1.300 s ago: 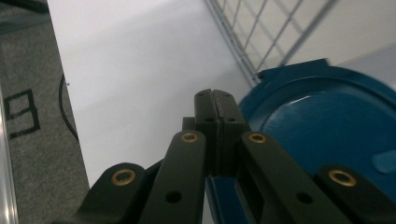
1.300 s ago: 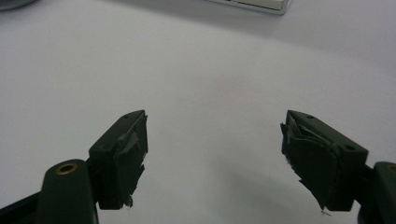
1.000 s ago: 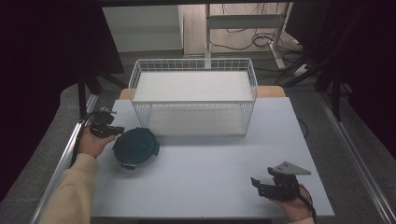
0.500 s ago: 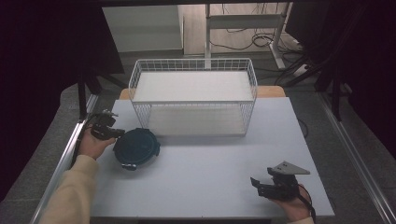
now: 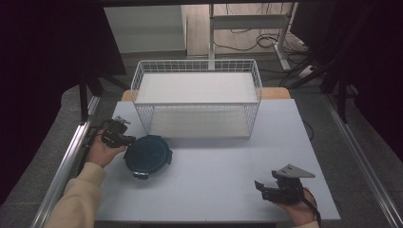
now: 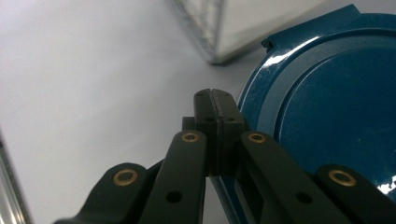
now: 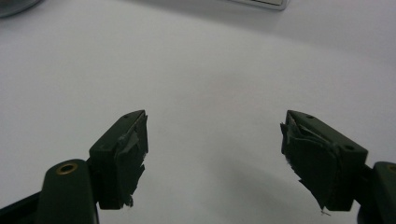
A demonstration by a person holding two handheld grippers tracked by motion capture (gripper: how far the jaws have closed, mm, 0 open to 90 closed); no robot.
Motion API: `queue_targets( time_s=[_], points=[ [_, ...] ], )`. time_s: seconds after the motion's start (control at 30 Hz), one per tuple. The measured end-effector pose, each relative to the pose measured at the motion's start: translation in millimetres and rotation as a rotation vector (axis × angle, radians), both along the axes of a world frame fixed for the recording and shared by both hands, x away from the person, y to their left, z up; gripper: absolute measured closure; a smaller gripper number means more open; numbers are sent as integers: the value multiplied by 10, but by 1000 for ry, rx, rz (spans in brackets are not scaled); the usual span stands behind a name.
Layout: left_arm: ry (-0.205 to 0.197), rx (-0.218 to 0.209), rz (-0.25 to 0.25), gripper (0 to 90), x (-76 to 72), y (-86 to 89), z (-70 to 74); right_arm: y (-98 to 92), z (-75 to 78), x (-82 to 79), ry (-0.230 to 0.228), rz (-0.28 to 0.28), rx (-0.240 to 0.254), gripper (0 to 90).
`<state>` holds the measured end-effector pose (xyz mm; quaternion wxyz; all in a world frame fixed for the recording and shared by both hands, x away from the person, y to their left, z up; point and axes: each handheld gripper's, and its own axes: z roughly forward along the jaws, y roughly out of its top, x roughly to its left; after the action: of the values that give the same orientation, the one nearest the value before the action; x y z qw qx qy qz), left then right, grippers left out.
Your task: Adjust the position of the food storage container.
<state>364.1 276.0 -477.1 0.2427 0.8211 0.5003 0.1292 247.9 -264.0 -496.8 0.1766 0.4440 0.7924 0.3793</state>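
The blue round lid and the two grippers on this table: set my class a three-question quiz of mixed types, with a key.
1. True or false: the left gripper has its jaws shut, right beside the blue round lid.
2. Multiple choice: the right gripper is
A. shut on the lid
B. open over bare table
C. inside the basket
3. Short answer: what stands behind the lid, towards the far edge of the white table?

Key
1. True.
2. B.
3. A white wire basket; its near corner also shows in the left gripper view, just beyond the lid's rim.
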Motion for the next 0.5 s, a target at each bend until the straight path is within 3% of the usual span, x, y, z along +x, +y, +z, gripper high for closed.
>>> queue_targets(
  time_s=[0.23,0.5],
  points=[
    [2,16,-80,900,-130,-238,24,8,-2,-2,1,2,-1,223],
    [9,3,-109,900,-227,-404,30,15,0,-6,-1,3,-2,223]
  ],
)
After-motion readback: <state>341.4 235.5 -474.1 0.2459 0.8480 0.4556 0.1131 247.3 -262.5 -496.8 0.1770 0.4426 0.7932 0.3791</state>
